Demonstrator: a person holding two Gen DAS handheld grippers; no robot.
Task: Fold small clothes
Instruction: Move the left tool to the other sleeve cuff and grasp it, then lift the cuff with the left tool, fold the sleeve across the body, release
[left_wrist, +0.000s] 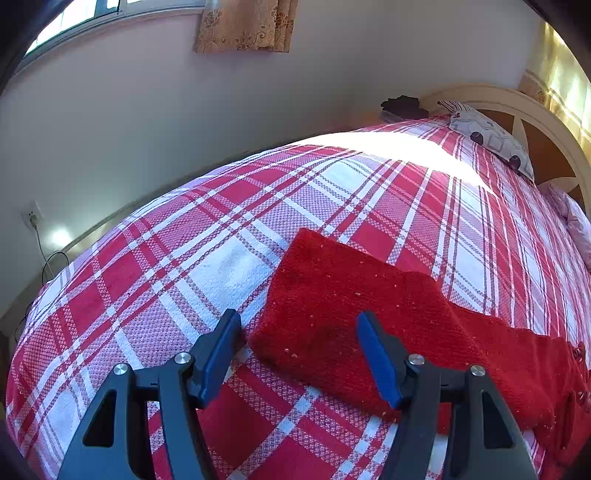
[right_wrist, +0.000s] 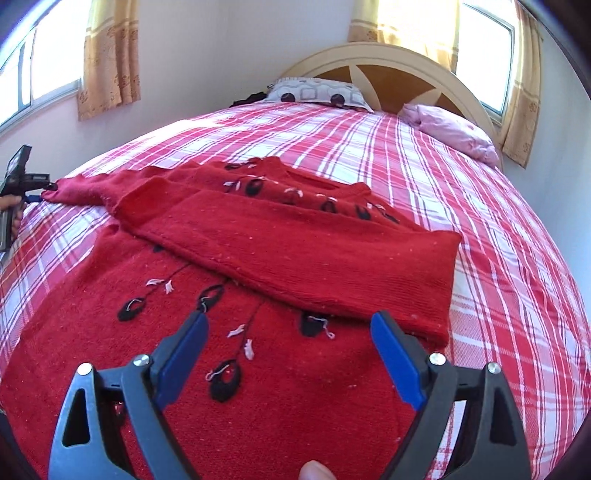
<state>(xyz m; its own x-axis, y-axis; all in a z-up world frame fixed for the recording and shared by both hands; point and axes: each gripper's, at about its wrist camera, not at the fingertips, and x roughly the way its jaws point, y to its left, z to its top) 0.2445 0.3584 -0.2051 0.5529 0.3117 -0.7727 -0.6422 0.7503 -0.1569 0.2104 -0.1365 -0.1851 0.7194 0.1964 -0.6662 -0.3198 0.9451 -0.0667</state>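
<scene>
Knitwear first: my red knitted sweater with black leaf appliqués (right_wrist: 288, 236) looks soft, floppy, light; I'd pinch its cuff edge. Left gripper (left_wrist: 297, 345) straddles it unclamped, right gripper (right_wrist: 290, 345) wide, empty.

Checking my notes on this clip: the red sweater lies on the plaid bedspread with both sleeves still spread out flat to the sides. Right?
Not quite. One sleeve is already folded across the front of the red sweater, as the right wrist view shows. The rest holds: it lies on the plaid bedspread.
</scene>
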